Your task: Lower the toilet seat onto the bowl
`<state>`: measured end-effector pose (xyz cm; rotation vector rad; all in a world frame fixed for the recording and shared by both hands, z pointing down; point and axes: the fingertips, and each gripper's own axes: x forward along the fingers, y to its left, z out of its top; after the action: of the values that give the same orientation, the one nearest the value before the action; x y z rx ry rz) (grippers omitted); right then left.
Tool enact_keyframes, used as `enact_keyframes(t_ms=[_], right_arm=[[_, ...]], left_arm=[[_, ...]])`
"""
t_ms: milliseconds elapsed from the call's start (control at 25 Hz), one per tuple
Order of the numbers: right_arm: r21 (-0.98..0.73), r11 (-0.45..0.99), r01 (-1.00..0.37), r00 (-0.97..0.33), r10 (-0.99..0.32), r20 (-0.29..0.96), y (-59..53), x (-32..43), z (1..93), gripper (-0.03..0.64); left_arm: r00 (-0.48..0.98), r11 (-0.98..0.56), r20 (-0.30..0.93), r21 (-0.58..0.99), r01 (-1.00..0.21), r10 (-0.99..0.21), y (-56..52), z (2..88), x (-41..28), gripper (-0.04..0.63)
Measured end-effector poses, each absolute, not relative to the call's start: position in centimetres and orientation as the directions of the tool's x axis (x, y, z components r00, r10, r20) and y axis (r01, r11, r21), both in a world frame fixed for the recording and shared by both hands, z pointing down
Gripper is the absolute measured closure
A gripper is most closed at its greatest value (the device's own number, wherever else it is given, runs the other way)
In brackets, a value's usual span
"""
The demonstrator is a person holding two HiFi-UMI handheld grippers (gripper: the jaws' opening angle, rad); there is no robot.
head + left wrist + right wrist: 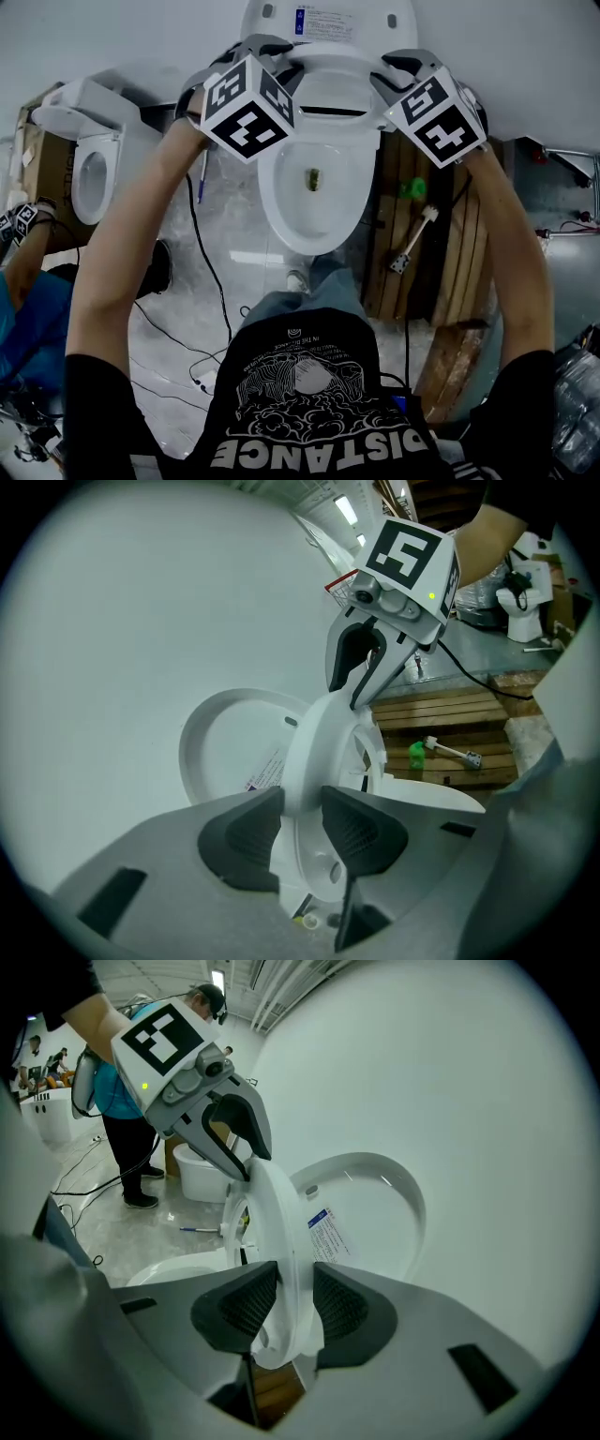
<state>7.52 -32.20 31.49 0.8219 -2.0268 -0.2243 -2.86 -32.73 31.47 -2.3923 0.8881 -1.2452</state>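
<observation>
Wall behind; left tool, right tool pads cover clamped seat edge.

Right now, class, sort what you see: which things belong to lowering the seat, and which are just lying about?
Job: toilet seat, bowl, left gripper, right gripper, both clamped on it.
Lying about: pen, green bottle, pallet, second toilet, cable.

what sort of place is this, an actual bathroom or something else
Probably a workshop or warehouse test space, not a real bathroom: the toilet stands beside a bare wooden pallet, a second toilet sits on the floor nearby, and cables trail across the floor.
</observation>
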Motion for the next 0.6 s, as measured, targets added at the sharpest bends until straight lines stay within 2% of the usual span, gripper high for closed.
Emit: enact_keyframes(t_ms=[600], right_arm=[[0.524,0.758,-0.388,-0.282,-0.639,0.715,-24.3,7.4,33.6,0.491]], left_arm=[[0.458,-0.779,0.631,-0.540,-0.319,-0.626,-24.8,33.8,-2.8,0.446]])
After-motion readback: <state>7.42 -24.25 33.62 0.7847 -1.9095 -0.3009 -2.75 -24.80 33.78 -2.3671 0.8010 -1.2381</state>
